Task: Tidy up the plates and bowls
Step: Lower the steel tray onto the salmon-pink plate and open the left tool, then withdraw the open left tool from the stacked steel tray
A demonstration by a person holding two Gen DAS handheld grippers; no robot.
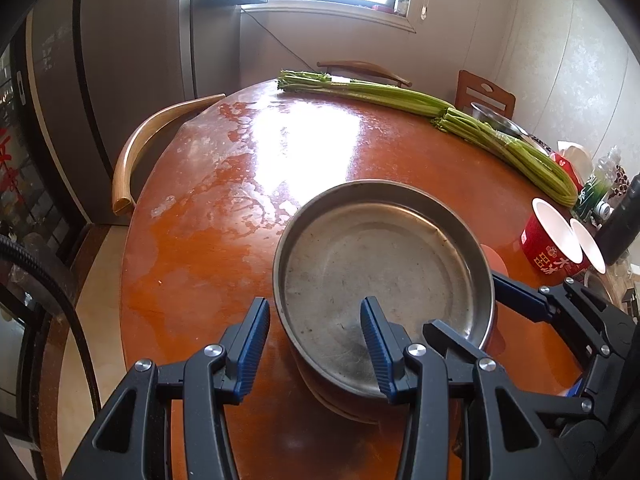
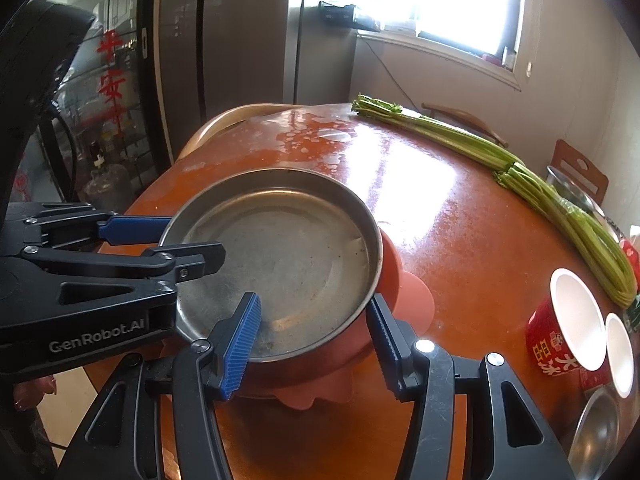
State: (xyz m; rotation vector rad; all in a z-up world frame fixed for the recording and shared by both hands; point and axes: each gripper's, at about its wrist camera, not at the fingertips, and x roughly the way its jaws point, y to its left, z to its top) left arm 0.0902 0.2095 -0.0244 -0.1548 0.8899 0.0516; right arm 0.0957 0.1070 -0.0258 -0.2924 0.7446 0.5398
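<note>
A round shallow steel plate (image 1: 384, 268) sits on top of a pink plastic dish (image 2: 412, 296) near the front edge of the round orange table (image 1: 360, 148). My left gripper (image 1: 316, 344) is open and straddles the plate's near-left rim, one finger inside and one outside. My right gripper (image 2: 316, 340) is open and straddles the plate's near-right rim (image 2: 280, 356) the same way. The right gripper also shows in the left wrist view (image 1: 520, 292), and the left gripper in the right wrist view (image 2: 160, 244). The plate also shows in the right wrist view (image 2: 280, 260).
Two bunches of green celery (image 1: 400, 96) lie across the far side of the table. Two red paper cups (image 2: 568, 320) and a small steel bowl (image 2: 596, 428) stand at the right. Another steel bowl (image 1: 496, 120) and bottles (image 1: 600, 184) are far right. Chairs (image 1: 136, 148) ring the table.
</note>
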